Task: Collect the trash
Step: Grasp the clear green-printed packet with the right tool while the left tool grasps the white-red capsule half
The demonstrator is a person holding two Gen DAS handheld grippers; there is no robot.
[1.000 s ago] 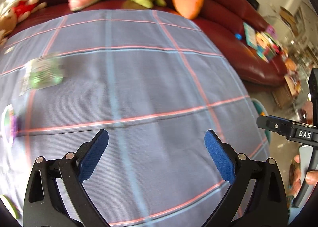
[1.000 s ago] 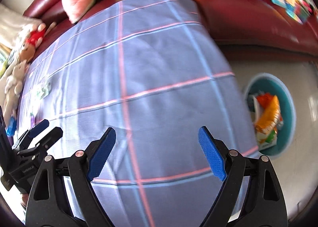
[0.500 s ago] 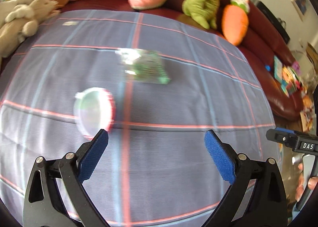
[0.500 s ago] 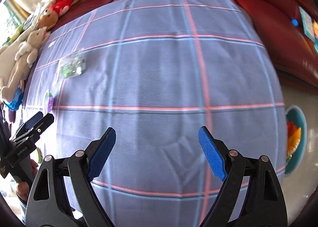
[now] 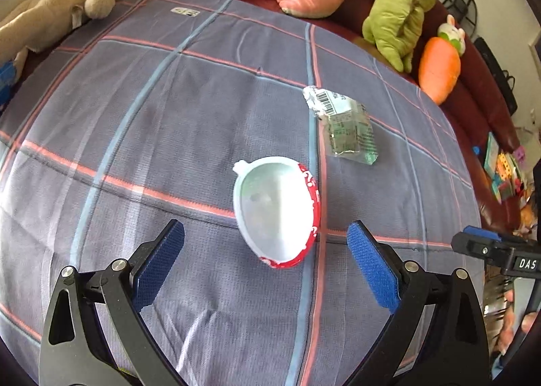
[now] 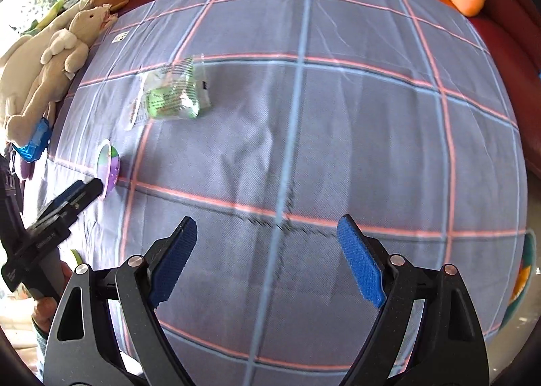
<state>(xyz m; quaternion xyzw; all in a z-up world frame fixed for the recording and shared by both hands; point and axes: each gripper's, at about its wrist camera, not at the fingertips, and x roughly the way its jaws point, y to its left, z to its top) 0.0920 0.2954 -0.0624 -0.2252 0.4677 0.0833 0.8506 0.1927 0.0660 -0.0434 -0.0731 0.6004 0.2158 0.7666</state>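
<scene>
The left gripper has its blue-padded jaws spread wide and empty, poised just short of the small white plastic cup with the red printed rim, which lies tipped on its side on the desk under its blue-grey checked cloth, mouth turned toward the camera. The cup sits between the two pads' lines of travel but slightly ahead of them, so the sound move seems to be to ease forward until the pads flank its wall, then close gently; thin plastic like this will likely buckle or squirt out if pinched hard or off-centre. Gripping across the rim, where the cup is stiffest, looks safest.

Just beyond the cup, apart from it, lies the crumpled clear-and-green plastic wrapper with a barcode label, a likely next pick.

The right gripper is likewise wide and holds nothing, hanging over bare cloth well away from both pieces. At the far right edge of its view a teal bin peeks past the desk edge, probably where the trash belongs.
</scene>
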